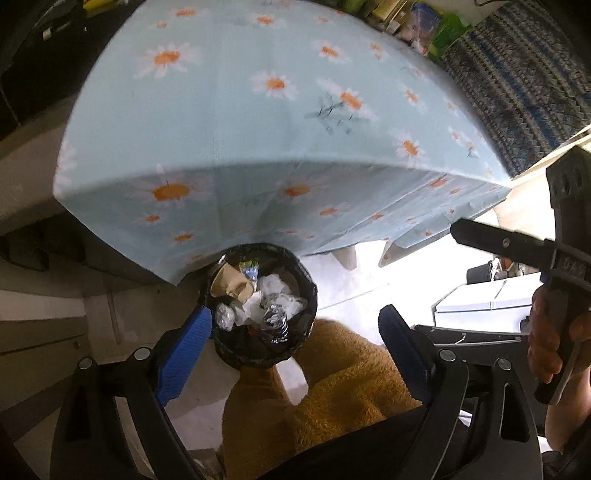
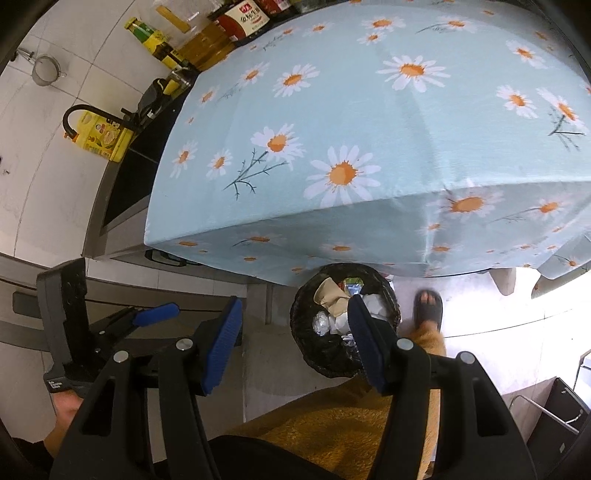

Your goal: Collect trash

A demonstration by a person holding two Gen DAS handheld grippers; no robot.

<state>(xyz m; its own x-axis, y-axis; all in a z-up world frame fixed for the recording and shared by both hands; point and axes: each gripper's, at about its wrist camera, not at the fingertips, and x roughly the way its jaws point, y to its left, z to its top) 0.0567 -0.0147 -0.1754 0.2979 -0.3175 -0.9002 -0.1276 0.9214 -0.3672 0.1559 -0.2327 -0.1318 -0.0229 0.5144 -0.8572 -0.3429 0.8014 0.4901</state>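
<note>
Left wrist view looks down into a black-lined trash bin (image 1: 258, 306) on the floor beside the desk (image 1: 280, 110), holding crumpled white paper (image 1: 277, 291), a tan paper cup (image 1: 231, 282) and foil wads (image 1: 225, 315). Left gripper (image 1: 291, 354) and right gripper (image 2: 291, 343) both show jaws apart, gripping nothing.

Legible text is limited. In the right wrist view, a dark bottle (image 2: 242, 18) at the far edge of the desk (image 2: 369, 122), ahead of and to the left of the right hand-held gripper (image 2: 295, 347), carries a red label with white Chinese characters; the individual characters cannot be made out. The yellow oil jug (image 2: 103, 138) and the green-capped bottle (image 2: 151, 37) carry printed labels, too small to read.
</note>
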